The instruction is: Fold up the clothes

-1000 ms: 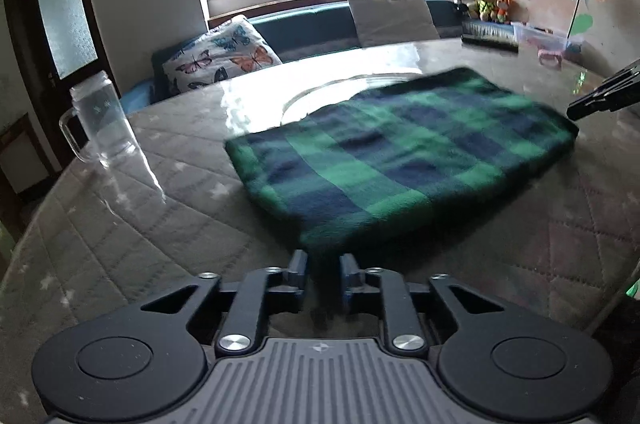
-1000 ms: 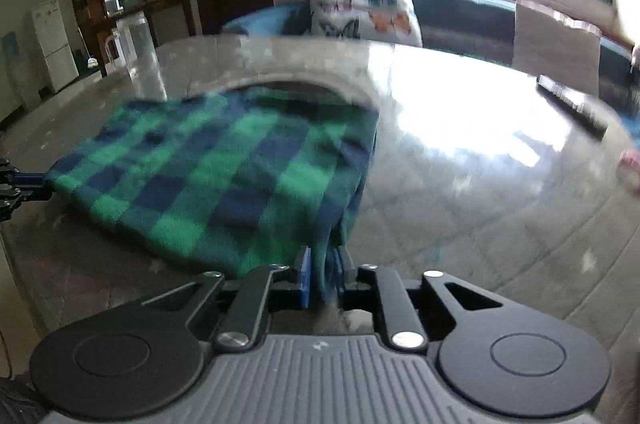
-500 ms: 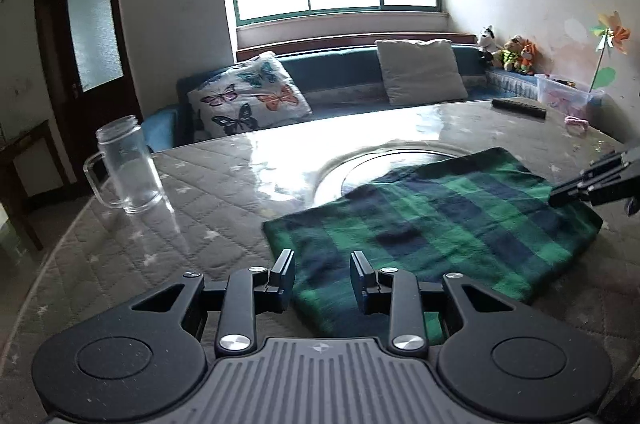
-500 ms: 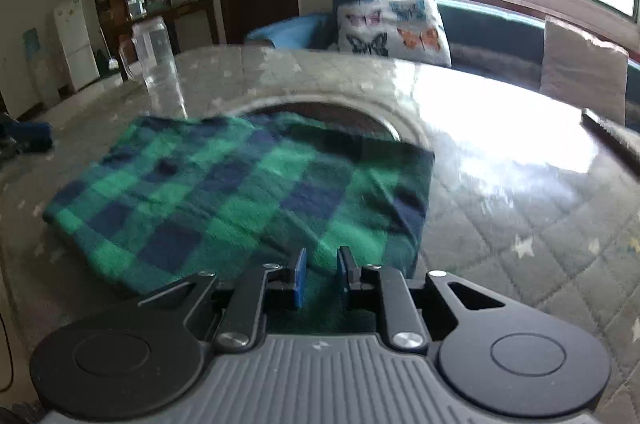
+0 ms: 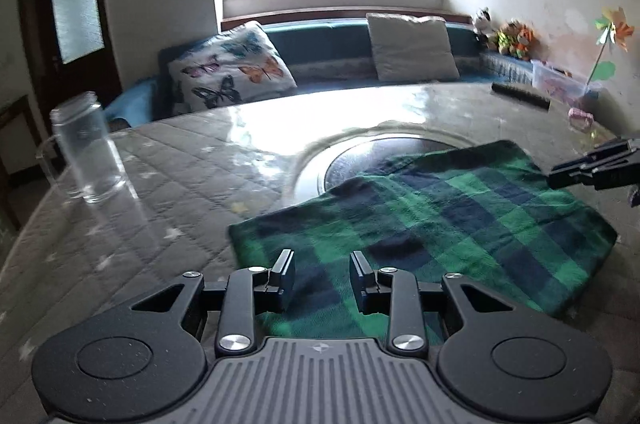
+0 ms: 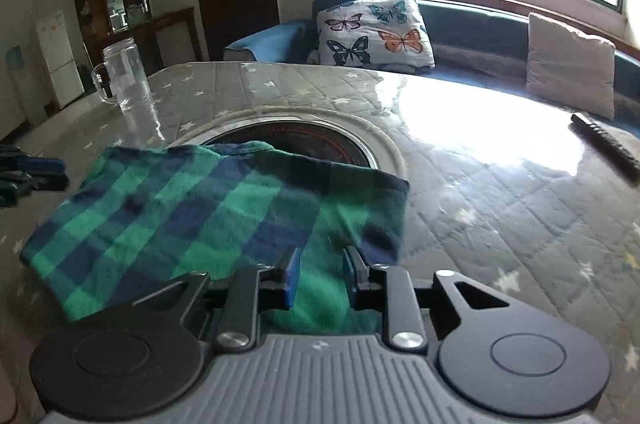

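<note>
Just beyond both sets of fingertips lies the folded green-and-navy plaid cloth [image 5: 420, 224], flat on the quilted table [image 5: 180, 160] and partly covering the round inset plate [image 6: 304, 138]. Left gripper [image 5: 322, 278]: fingers narrowly parted, nothing between the pads — they hover over the cloth's near edge. Right gripper [image 6: 318, 274]: jaws opening, pads clear of the fabric, cloth corner just ahead of them. Well left of the left fingers stands a clear glass mug [image 5: 86, 150]. Far right of the right fingers — a dark remote [image 6: 604, 148].
</note>
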